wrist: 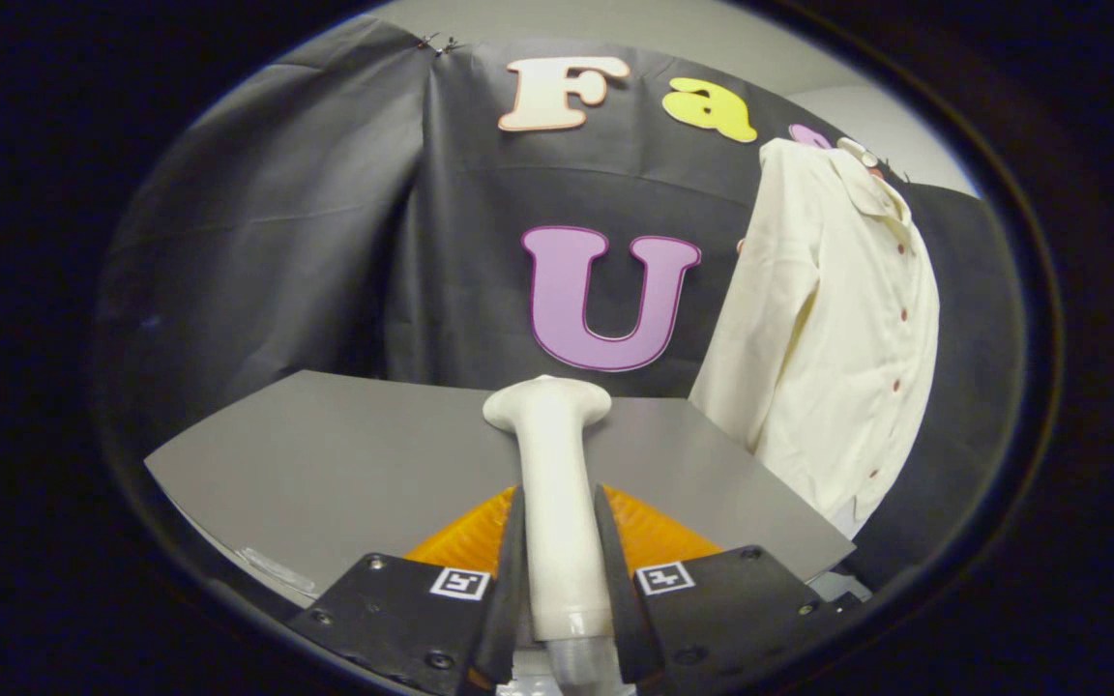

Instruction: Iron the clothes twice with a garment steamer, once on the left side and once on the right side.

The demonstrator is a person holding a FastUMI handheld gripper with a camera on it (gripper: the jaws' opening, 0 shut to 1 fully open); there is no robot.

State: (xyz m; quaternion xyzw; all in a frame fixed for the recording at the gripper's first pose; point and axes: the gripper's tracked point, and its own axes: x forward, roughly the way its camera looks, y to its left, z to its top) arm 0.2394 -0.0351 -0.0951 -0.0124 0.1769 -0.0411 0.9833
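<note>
A white garment steamer point(553, 474) stands upright between my fingers, its flat head at the top and its handle running down between them. My gripper point(562, 570) is shut on the steamer's handle, both fingers pressed against its sides. A cream button-up shirt point(837, 319) hangs against the black booth wall to the right of the steamer and beyond it, its collar at the top and its hem reaching down to the table's right edge. The steamer head is well to the left of the shirt and apart from it.
A grey table point(344, 454) lies under and ahead of the gripper, ending at the black cloth wall. An orange object point(659, 532) lies on the table just behind my fingers, partly hidden by them.
</note>
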